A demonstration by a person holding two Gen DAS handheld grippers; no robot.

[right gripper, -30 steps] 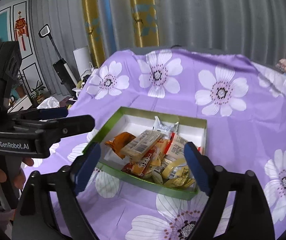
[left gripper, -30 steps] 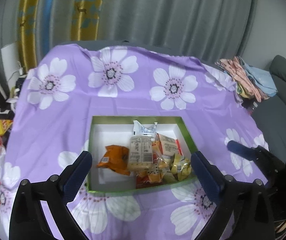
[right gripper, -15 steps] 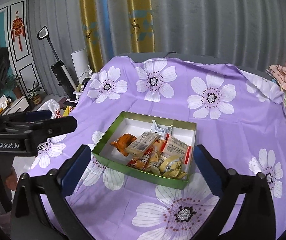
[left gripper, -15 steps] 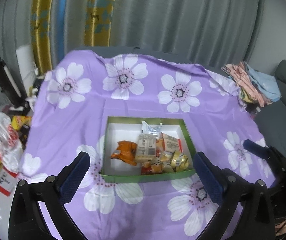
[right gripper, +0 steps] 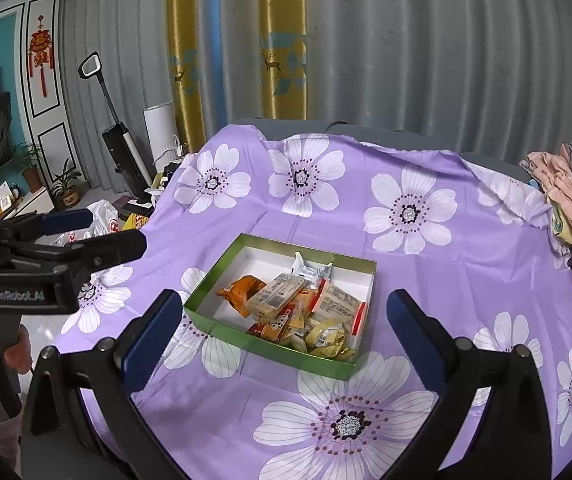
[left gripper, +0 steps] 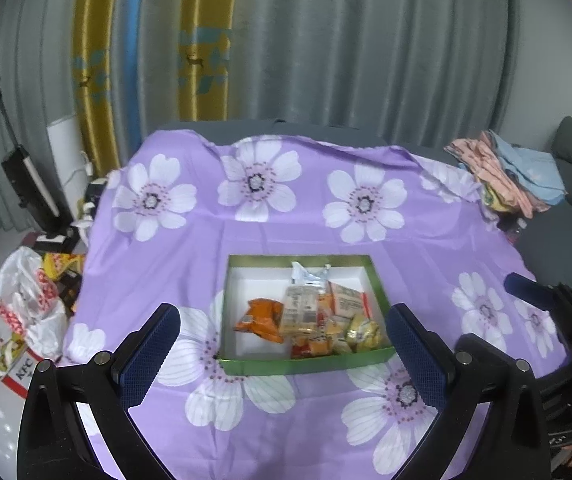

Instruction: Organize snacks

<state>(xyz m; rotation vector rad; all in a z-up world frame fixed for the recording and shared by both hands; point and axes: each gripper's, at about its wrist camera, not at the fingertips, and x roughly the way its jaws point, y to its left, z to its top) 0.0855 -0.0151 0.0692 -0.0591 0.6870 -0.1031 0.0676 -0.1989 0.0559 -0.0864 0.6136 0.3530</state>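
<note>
With every snack lying in the green box (left gripper: 306, 364) mid-bench on the purple flowered cloth (left gripper: 286, 232), both the left gripper (left gripper: 286, 356) and right gripper (right gripper: 282, 336) are hanging wide apart, empty, just short of it; withdrawing straight clear seems wisest.

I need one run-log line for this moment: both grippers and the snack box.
left gripper: open, empty | right gripper: open, empty | snacks: in green box | box: on purple cloth
</note>
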